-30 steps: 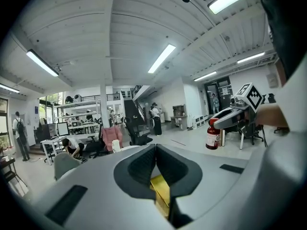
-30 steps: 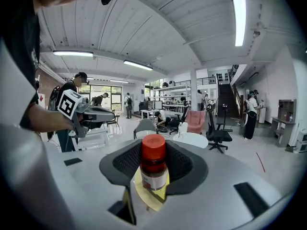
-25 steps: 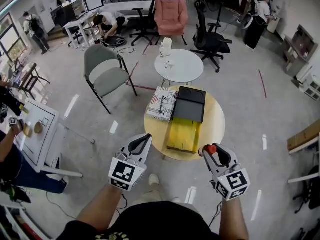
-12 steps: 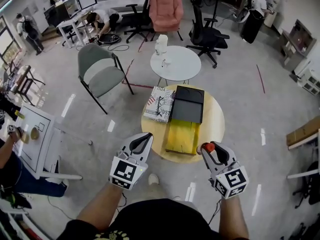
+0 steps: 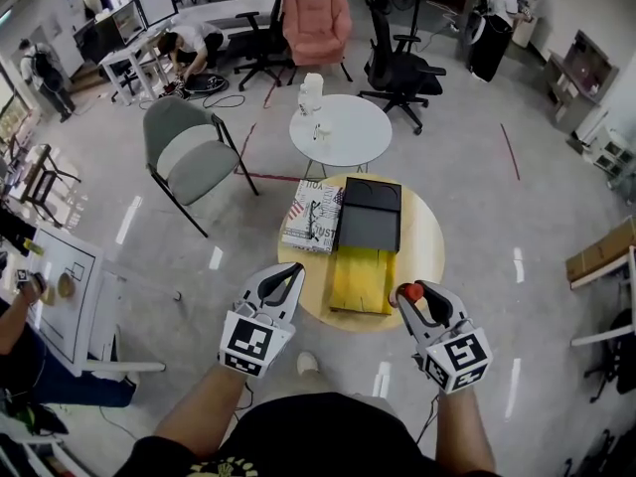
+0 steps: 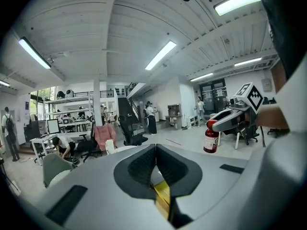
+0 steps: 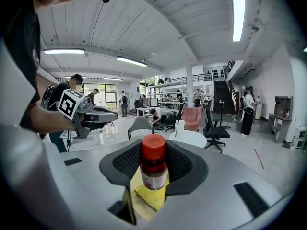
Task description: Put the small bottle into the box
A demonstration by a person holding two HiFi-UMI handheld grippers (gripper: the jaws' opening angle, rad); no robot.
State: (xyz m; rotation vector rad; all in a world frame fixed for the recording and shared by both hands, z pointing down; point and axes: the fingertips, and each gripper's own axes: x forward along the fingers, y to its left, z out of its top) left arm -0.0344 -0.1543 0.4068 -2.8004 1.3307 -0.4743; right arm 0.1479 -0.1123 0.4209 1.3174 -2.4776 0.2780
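Clamped in right tool (image 5: 415, 300): small bottle (image 7: 154, 169), upright, red cap up, pads pressing both sides of body. Left tool (image 6: 156, 163) clenched shut on nothing. Both held out from forearms at 6 o'clock, pointing to 12, tipped slightly down. Bottle at 5 o'clock edge of round counter (image 5: 427, 251). On counter: open yellow box (image 5: 363, 278) at 11 o'clock of bottle, apart from it. Beyond, black lid (image 5: 371, 214), patterned book (image 5: 312, 215) at its 9 o'clock.
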